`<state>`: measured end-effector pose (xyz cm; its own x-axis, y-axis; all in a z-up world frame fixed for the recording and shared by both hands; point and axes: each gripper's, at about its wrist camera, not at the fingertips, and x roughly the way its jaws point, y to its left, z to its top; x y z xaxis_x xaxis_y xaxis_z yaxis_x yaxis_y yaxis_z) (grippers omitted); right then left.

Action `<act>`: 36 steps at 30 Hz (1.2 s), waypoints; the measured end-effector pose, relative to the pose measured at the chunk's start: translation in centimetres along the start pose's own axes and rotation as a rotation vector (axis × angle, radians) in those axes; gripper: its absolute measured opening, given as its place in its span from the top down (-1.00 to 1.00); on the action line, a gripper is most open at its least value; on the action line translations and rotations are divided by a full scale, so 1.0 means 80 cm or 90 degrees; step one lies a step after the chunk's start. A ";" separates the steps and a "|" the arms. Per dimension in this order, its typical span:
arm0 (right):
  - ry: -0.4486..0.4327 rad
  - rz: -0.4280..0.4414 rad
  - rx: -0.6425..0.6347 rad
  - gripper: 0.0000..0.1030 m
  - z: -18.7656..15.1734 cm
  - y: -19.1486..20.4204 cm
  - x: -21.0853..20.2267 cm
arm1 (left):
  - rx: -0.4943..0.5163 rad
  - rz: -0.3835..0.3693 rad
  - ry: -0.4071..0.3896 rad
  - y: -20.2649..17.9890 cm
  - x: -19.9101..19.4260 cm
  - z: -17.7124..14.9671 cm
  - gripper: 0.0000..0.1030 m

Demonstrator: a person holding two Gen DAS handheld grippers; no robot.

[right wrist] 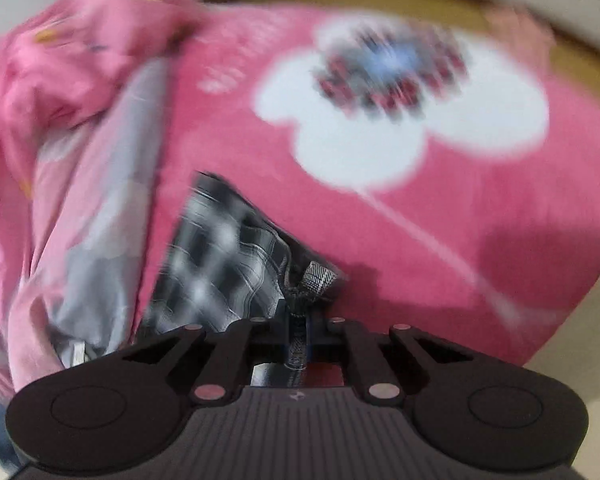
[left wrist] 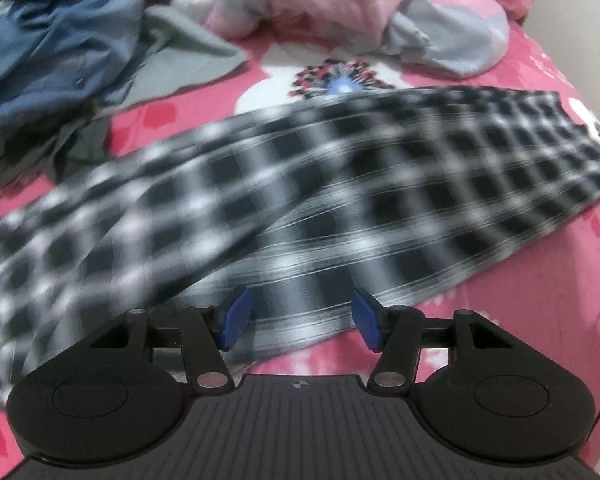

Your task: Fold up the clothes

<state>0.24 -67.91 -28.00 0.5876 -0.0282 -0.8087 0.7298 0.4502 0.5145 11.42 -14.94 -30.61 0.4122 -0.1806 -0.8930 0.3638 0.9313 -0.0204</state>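
1. Checked cloth (left wrist: 300,200), black and white, lies spread across the pink bedspread (left wrist: 500,300) in the left wrist view, running from 8 o'clock up to 2 o'clock; it is blurred.
2. Left gripper (left wrist: 298,322) hangs over the cloth's near edge, its blue fingers (left wrist: 236,318) standing about half apart with the fabric showing behind the gap; neither pad presses on anything, so it holds nothing.
3. Right gripper (right wrist: 298,334) has its fingers drawn nearly together and pinches a bunched corner of the checked cloth (right wrist: 220,260), which puckers just above the tips at 12 o'clock of the gripper.
4. From that pinch the cloth fans away toward 10 o'clock in the right wrist view, resting on the pink bedspread (right wrist: 420,240).
5. White flower print (right wrist: 400,112) with a dark speckled centre sits on the bedspread at 1 o'clock of the right gripper, well apart from the cloth.
6. Blue garment (left wrist: 56,40) lies heaped at 10 o'clock in the left wrist view, with a grey piece (left wrist: 180,56) just beside it.
7. Pink and grey bedding (left wrist: 360,8) is bundled at 12 o'clock, beyond the cloth's far edge.
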 end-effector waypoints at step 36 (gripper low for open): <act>0.096 0.548 -1.344 0.12 -0.551 0.305 0.020 | -0.771 0.023 -0.102 0.219 -0.029 -0.162 -0.08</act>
<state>3.61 -17.63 -29.29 0.3611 0.6199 -0.6967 -0.9288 0.3057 -0.2094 6.02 5.91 -34.74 0.5348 -0.1061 -0.8383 -0.6285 0.6132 -0.4785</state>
